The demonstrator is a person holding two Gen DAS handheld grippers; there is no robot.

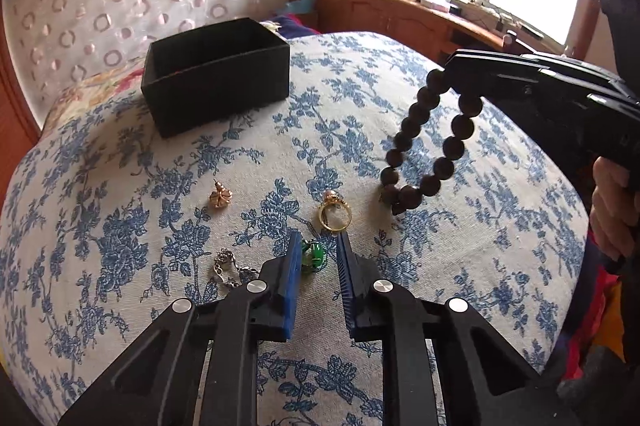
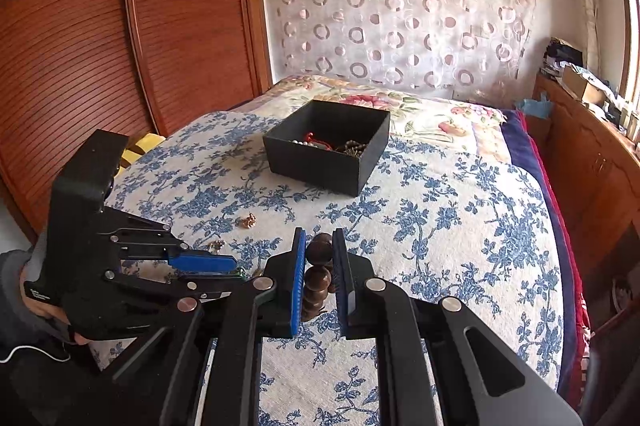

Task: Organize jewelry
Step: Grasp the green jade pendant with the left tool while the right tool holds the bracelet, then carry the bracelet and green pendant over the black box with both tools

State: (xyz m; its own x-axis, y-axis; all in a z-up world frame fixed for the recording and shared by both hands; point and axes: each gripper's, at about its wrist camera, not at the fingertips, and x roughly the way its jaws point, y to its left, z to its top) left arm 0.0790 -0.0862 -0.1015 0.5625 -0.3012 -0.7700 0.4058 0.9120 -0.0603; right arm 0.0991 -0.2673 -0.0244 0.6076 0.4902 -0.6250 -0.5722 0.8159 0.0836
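Hanging a dark bead bracelet [image 1: 426, 141] from the clamped right gripper [image 2: 319, 258] above a blue-flowered bedspread [image 1: 480, 246]; straddling a green jewel [image 1: 314, 254] with the left gripper [image 1: 319, 258], jaws narrowly apart. Lying nearby: gold ring [image 1: 335, 216], black box [image 1: 216, 81].

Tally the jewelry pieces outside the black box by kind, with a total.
Dark wooden bead bracelet, held in the right gripper: 1
Gold ring: 1
Gold flower earring: 1
Silver chain: 1
Green pendant: 1
Total: 5
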